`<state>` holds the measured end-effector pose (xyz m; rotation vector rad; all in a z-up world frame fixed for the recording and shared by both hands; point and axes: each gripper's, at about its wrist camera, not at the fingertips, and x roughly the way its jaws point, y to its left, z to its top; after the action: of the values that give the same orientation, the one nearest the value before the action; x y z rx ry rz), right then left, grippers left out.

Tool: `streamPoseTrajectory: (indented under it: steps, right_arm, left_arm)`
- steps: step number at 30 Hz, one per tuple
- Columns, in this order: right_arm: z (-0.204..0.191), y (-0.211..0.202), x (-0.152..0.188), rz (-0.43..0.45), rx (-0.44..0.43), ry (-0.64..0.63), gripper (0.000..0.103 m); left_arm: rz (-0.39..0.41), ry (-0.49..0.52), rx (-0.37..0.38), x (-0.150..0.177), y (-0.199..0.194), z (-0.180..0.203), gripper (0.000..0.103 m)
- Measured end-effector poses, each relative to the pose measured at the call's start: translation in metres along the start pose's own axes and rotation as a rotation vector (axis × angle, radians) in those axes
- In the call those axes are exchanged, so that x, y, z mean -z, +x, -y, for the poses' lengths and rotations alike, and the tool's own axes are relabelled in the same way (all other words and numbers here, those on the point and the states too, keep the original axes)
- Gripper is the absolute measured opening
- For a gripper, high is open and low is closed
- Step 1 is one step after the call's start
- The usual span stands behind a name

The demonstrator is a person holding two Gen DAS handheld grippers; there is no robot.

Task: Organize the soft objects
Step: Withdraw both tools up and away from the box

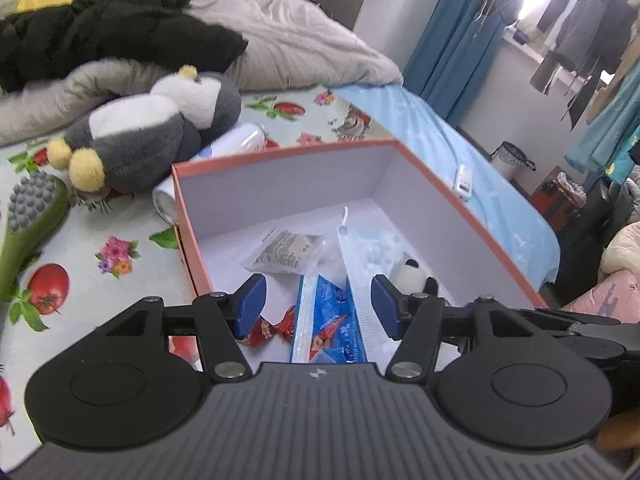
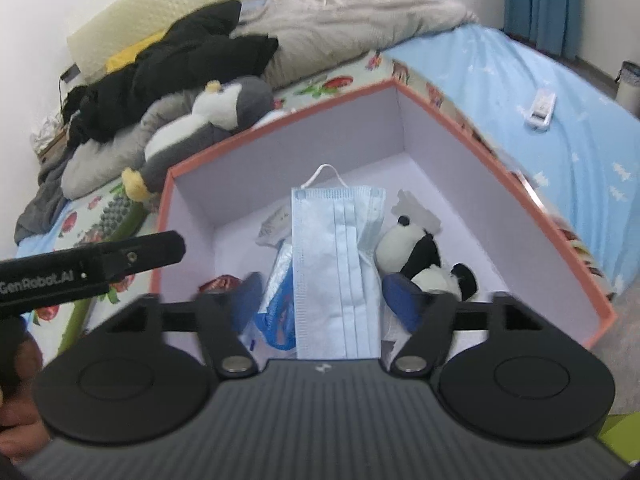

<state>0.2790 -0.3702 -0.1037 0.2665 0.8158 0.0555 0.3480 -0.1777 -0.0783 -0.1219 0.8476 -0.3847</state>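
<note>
I have both claws over the orange box (image 2: 520,184) on the bed (image 2: 520,92) — my left claw (image 1: 318,306) and right claw (image 2: 320,296) each gape wide, gripping nothing. The face mask (image 2: 336,272) lies flat inside the box beside the panda toy (image 2: 416,256), while the penguin plush (image 1: 160,128) sits on the bed outside it.

A green massager (image 1: 30,220) and white remote (image 1: 464,178) lie on the bed (image 1: 500,200).

"GenRobot.AI" stands in white letters on the black arm of the left gripper (image 2: 92,270), seen left of the box (image 2: 440,120). Print on the packets inside the box is too blurred to read.
</note>
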Motion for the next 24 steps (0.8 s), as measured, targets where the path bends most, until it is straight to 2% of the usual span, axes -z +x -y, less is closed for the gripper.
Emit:
streamPoseTrajectory:
  steps: [2,7,13,24]
  right_arm:
    - [-0.004,-0.014,0.001,0.019,0.003,-0.006,0.080]
    - [-0.015,-0.059,0.005,0.086,0.020,-0.035,0.080]
    - [-0.027,-0.119,0.014,0.180,0.024,-0.038,0.080]
    - [-0.047,-0.197,0.056,0.261,0.015,-0.051,0.081]
  left_arm:
    - [0.030,0.020,-0.001,0.002,-0.019,0.004,0.064]
    - [0.086,-0.003,0.001,0.006,-0.070,0.010,0.064]
    - [0.170,0.033,0.011,0.012,-0.136,0.027,0.064]
    - [0.250,0.062,0.043,0.055,-0.236,0.046,0.064]
